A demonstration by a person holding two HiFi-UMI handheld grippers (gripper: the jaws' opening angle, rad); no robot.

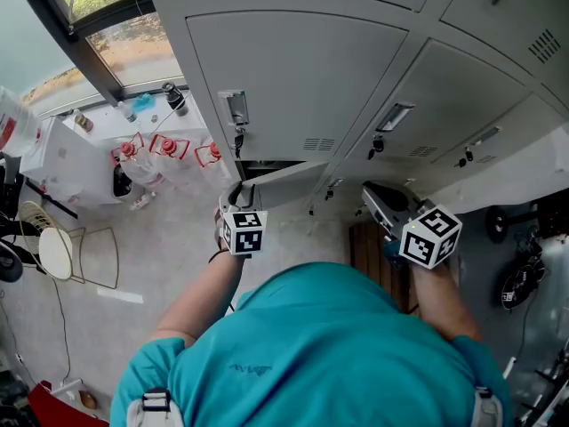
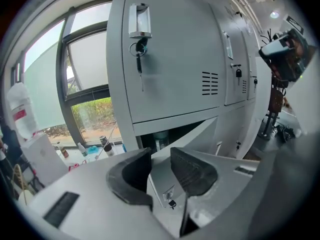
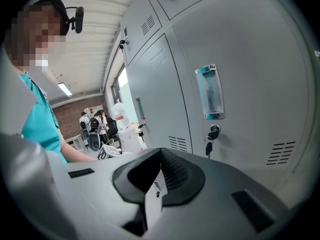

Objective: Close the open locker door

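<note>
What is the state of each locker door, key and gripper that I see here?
lower locker door: open, swung outward.
upper locker door: closed.
key: in the upper door's lock.
left gripper: open, jaws apart, near the lower door.
right gripper: shut, jaws together, empty.

Floor [image 1: 160, 265] was pale and speckled on the left, darker grey on the right. Lockers [image 1: 302, 87] stood on it along the far side.

Left side:
- three clear water jugs [image 1: 169, 154] with red tops, bunched just beside the lockers
- white cabinet [image 1: 62, 163] next to the jugs
- wire-frame chair [image 1: 55, 252] with a round white seat, well apart from the jugs
- white strip [image 1: 120, 296] lying flat
- thin cable [image 1: 59, 327] trailing past the chair

Centre: brown slatted board [image 1: 369, 256] in front of the lockers.

Right: black wheeled gear [image 1: 520, 283], too dark to identify.
</note>
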